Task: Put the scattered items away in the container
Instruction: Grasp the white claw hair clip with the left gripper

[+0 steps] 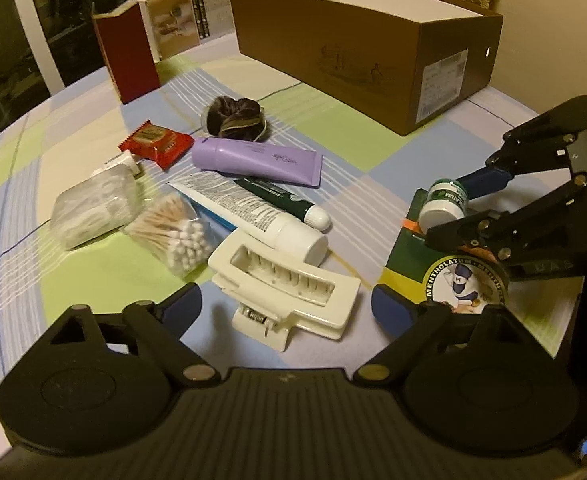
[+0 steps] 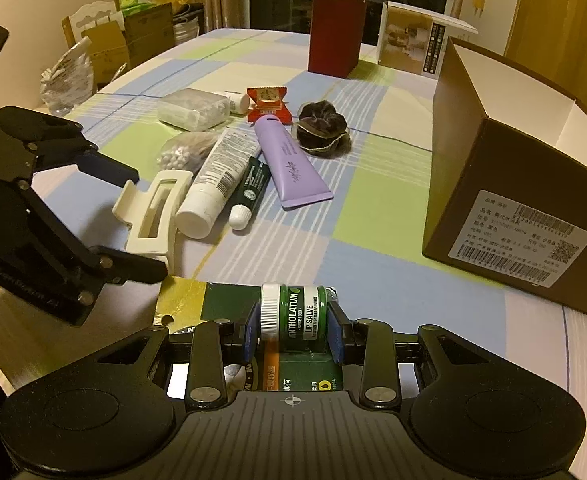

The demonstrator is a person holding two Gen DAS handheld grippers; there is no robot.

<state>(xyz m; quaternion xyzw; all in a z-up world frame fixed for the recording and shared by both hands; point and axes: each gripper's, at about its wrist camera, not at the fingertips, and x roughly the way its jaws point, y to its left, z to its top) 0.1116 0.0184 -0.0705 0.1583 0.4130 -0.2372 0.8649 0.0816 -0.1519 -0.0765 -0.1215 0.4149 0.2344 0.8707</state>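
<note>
From the left wrist, the left claw (image 1: 285, 304) stands wide with its blue pads either side of a white hair clip (image 1: 289, 292) that lies on the checked cloth of the bench (image 1: 373, 152); the pads do not touch it. Just beyond the clip lie a white tube (image 1: 253, 216), a dark green tube (image 1: 285, 204) and a purple tube (image 1: 257, 160), with a bag of cotton swabs (image 1: 173, 232) and a clear packet (image 1: 93, 208) to the left. Further back are a red sachet (image 1: 157, 142) and a dark scrunchie (image 1: 235, 120). The brown box (image 1: 357, 56), open at the top, stands at the far side of the bench. To the right, the right claw (image 1: 449, 208) grips a small green jar (image 1: 445, 204) over a green card package (image 1: 413, 256).

From the right wrist, the right claw (image 2: 293, 324) is narrow, its pads pressed on the lip salve jar (image 2: 293, 316), which lies on its side with the white lid to the left, above the green package (image 2: 229, 300). The left claw (image 2: 133, 220) is spread around the hair clip (image 2: 153, 216). The brown box (image 2: 505, 184) stands to the right, well apart from the jar. A red carton (image 2: 335, 36) stands upright at the back.
</note>
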